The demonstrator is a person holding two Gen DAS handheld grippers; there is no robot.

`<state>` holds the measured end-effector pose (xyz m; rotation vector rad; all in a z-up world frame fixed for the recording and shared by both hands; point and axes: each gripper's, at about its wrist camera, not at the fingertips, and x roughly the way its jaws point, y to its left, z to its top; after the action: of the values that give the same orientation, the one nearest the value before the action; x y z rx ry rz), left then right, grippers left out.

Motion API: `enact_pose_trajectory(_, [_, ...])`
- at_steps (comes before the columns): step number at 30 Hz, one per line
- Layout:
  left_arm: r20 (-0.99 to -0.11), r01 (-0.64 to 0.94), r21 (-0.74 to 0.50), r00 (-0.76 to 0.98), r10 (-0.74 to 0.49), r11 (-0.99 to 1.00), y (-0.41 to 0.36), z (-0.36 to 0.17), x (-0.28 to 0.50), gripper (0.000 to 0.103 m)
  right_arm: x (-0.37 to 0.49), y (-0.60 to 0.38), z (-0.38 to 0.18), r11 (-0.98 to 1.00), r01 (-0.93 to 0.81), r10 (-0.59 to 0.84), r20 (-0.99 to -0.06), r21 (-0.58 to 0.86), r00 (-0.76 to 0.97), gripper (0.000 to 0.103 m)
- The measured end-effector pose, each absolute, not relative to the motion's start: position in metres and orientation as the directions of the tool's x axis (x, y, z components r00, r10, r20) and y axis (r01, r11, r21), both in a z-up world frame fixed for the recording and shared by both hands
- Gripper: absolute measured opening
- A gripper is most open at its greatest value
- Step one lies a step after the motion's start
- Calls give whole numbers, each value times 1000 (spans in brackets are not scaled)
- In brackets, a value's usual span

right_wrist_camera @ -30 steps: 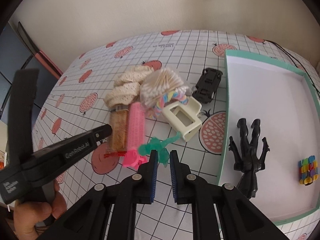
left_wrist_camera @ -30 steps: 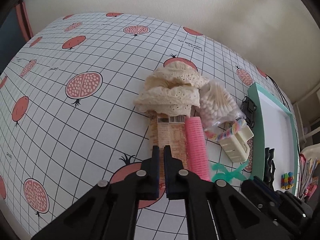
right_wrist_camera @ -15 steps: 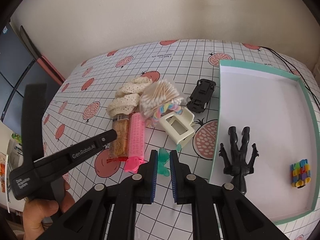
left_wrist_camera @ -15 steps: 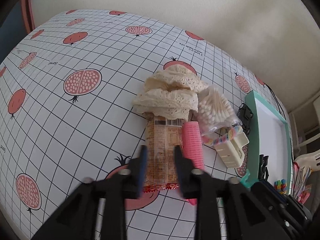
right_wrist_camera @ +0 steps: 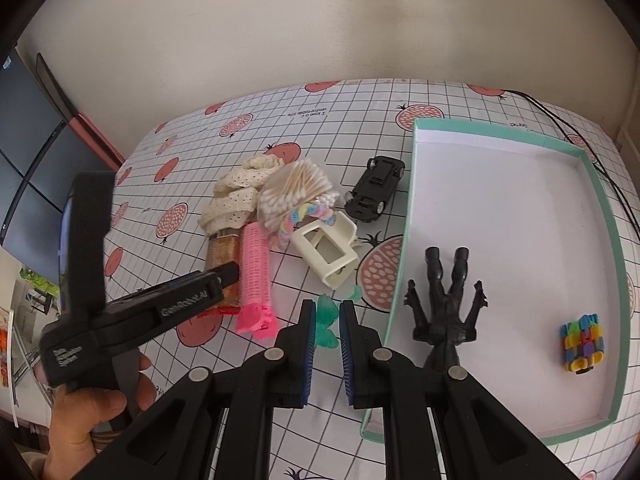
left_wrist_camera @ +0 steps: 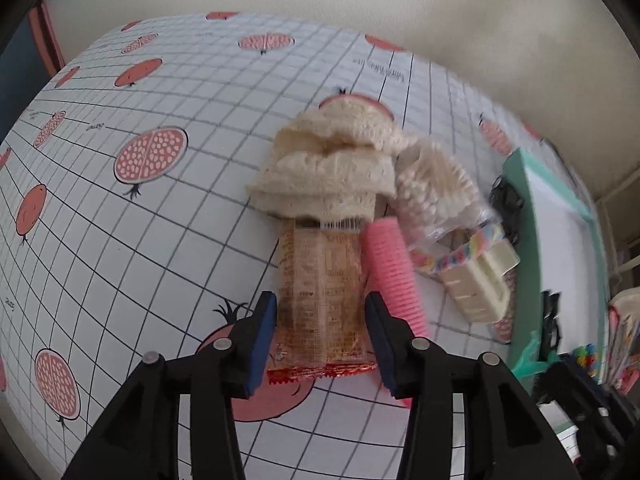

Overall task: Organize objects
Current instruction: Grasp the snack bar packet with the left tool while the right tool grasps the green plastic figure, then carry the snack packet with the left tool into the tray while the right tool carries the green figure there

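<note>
The left tool (left_wrist_camera: 320,330) has just been opening: a second ago its jaws were together above the snack packet (left_wrist_camera: 322,292); they now stand apart, one on either side of the packet's near end, pads not pressing on it. The packet lies flat on the table (left_wrist_camera: 160,240), its far end under the cream lace cloth (left_wrist_camera: 328,168), with the pink hair roller (left_wrist_camera: 394,272) touching its right edge. The right tool (right_wrist_camera: 325,326) is clamped on a small green plastic piece (right_wrist_camera: 325,312), as in the earlier frame, and has drawn slightly away from the packet. Right of the packet, the teal-rimmed tray (right_wrist_camera: 404,248) holds a black figure (right_wrist_camera: 446,304) and a multicoloured block toy (right_wrist_camera: 582,344).
</note>
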<state>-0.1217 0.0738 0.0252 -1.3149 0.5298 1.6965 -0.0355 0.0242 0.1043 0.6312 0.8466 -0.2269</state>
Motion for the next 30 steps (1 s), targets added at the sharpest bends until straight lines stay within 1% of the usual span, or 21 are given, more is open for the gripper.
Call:
enact_pose_trajectory(4, [-925,-868,-126,-73,374,-481,78,24,-112,47,-37,23,105,793,427,59,-752,435,657,13])
enact_pose_trajectory(7, [-927,-874,-121,-70,368,-471,79,24,-109,47,-38,22,106,791,425,59,-747,439,662,13])
enact_pose_trajectory(9, [-927,-870,-127,-66,368,-476,79,26,-109,44,-40,21,108,791,424,58,-743,441,666,13])
enact_pose_trajectory(10, [-928,-868,-122,-73,366,-482,78,27,-109,39,-41,21,108,791,423,57,-741,443,669,13])
enact_pose_trajectory(13, [-923,-861,-93,-114,367,-501,77,33,-108,38,-44,19,112,789,419,54,-730,449,682,13])
enact_pose_trajectory(20, [-860,-856,-36,-237,453,-516,71,67,-106,38,-57,8,121,780,421,28,-697,463,716,13])
enact_pose_trajectory(26, [-802,-847,-81,-258,540,-525,61,90,-99,38,-73,-9,127,766,436,-6,-672,473,741,13])
enact_pose_trajectory(30, [-763,-866,-81,-265,590,-493,60,105,-85,38,-88,-25,129,750,463,-45,-662,473,748,13])
